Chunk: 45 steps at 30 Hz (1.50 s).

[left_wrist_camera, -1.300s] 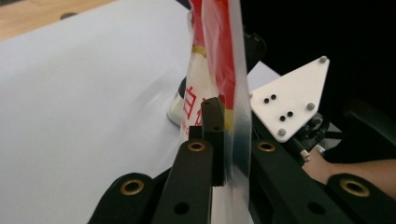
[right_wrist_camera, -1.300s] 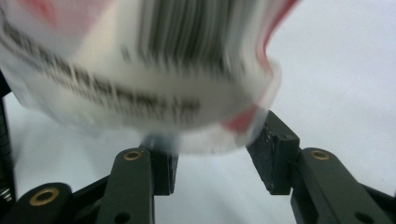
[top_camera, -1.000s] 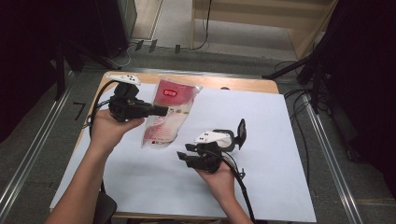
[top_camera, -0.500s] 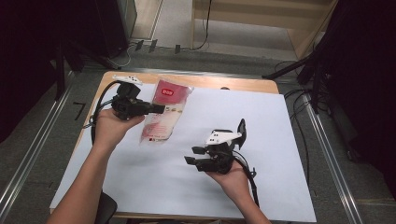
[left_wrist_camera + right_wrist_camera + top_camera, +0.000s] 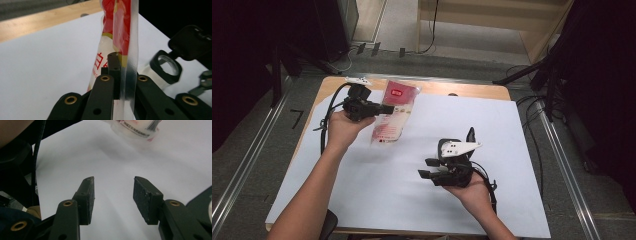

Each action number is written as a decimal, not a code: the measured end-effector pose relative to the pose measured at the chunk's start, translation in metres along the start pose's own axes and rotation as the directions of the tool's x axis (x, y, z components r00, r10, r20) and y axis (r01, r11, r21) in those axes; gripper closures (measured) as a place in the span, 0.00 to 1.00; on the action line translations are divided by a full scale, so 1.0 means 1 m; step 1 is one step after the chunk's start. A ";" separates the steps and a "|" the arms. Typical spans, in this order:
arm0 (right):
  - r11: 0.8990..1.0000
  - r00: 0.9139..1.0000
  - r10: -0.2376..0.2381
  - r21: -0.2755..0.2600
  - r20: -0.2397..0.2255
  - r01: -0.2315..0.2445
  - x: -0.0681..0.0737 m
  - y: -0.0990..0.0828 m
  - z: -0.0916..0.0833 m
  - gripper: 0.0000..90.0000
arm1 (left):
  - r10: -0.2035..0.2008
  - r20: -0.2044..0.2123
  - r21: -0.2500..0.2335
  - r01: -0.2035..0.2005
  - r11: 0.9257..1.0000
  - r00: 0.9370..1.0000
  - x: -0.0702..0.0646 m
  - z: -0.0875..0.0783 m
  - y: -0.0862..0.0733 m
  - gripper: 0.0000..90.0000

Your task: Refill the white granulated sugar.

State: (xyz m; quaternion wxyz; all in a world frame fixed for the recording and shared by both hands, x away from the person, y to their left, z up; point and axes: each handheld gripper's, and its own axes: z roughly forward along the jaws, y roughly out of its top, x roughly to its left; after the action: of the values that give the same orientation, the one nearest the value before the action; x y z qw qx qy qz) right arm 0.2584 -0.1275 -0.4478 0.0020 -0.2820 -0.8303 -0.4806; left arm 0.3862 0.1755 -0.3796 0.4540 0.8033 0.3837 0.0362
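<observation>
A clear plastic pouch [image 5: 394, 112] with a red top and white contents hangs tilted over the far left of the white sheet. My left gripper [image 5: 387, 108] is shut on its side edge. In the left gripper view the pouch [image 5: 120, 30] stands upright between the jaws of that gripper [image 5: 122, 68], clamped at its clear seam. My right gripper [image 5: 426, 168] is held over the middle of the sheet, jaws pointing left, open with nothing between them. In the right gripper view the pads [image 5: 88, 197] stand apart over bare white sheet, and the pouch's lower end [image 5: 135, 128] lies beyond them.
The white sheet [image 5: 492, 130] covers most of a wooden table [image 5: 462, 90], with bare wood along the far edge. Metal rails run along both sides on the floor. Dark stands and cables lie beyond the far and right edges. The right gripper's camera [image 5: 167, 66] shows beside the pouch.
The right gripper has drawn away from the pouch's lower end, to the right and toward the near edge. The left hand has shifted the pouch slightly toward the far side.
</observation>
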 end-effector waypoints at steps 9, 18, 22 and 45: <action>0.999 0.998 0.047 -0.019 0.030 -0.047 -0.010 -0.012 -0.015 0.59 | -0.002 0.005 0.006 0.002 1.000 1.000 0.012 0.010 -0.015 1.00; 0.999 0.998 0.029 -0.022 0.061 -0.028 -0.009 -0.017 -0.026 0.58 | 0.007 0.001 -0.022 -0.007 1.000 1.000 0.016 -0.005 -0.033 0.98; 0.998 0.997 0.049 -0.037 0.065 -0.046 -0.013 -0.018 -0.030 0.58 | 0.003 0.002 -0.027 -0.003 1.000 1.000 0.016 -0.010 -0.039 0.98; 0.996 0.992 0.070 -0.061 0.108 -0.063 -0.019 -0.021 -0.050 0.61 | 0.053 -0.009 -0.005 -0.053 0.999 0.999 0.006 -0.024 -0.064 0.89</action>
State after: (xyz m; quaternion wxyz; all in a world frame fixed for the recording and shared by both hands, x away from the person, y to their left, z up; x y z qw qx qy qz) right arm 0.2513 -0.1846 -0.4427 -0.0360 -0.3356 -0.8051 -0.4878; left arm 0.3428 0.2151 -0.4156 0.4535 0.8118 0.3641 0.0528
